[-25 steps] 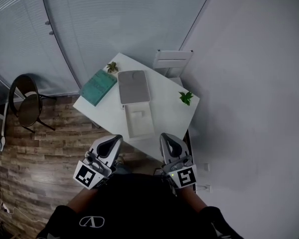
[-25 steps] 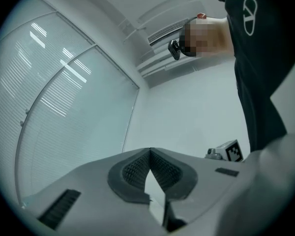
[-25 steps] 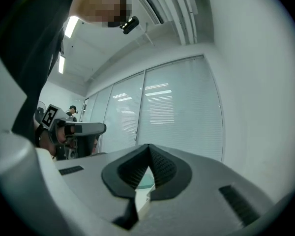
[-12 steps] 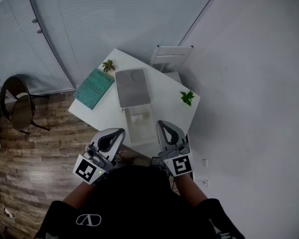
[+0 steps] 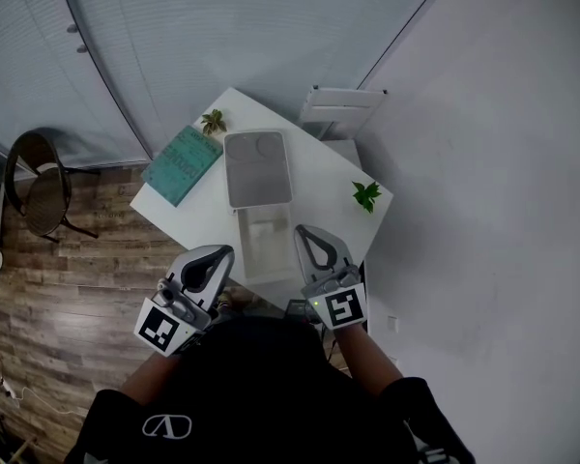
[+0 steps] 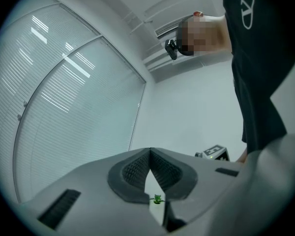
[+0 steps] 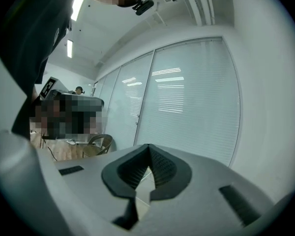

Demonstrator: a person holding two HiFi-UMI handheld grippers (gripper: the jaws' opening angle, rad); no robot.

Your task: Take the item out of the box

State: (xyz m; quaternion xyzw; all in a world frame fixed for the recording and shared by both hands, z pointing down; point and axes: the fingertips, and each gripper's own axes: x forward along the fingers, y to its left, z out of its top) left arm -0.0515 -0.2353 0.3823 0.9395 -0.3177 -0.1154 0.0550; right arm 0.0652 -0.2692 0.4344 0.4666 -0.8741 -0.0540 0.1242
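An open white box [image 5: 268,249] lies on the small white table [image 5: 208,216], and a pale item [image 5: 262,228] rests inside it. Its grey lid [image 5: 257,167] lies flat just beyond it. My left gripper [image 5: 222,252] hovers over the table's near edge, left of the box, shut and empty. My right gripper [image 5: 304,230] hangs by the box's right side, also shut on nothing. In the left gripper view the jaws [image 6: 150,150] meet at the tips; the same shows in the right gripper view [image 7: 148,146]. Both point up and away from the table.
A teal book [image 5: 182,164] and a small green plant [image 5: 213,121] sit at the table's far left, another plant [image 5: 367,195] at its right corner. A white chair [image 5: 343,109] stands behind the table by the wall, a dark chair [image 5: 41,184] on the wooden floor at left.
Both grippers have moved forward toward the table; the right one now overlaps the box's right side. Both jaws stay shut throughout.
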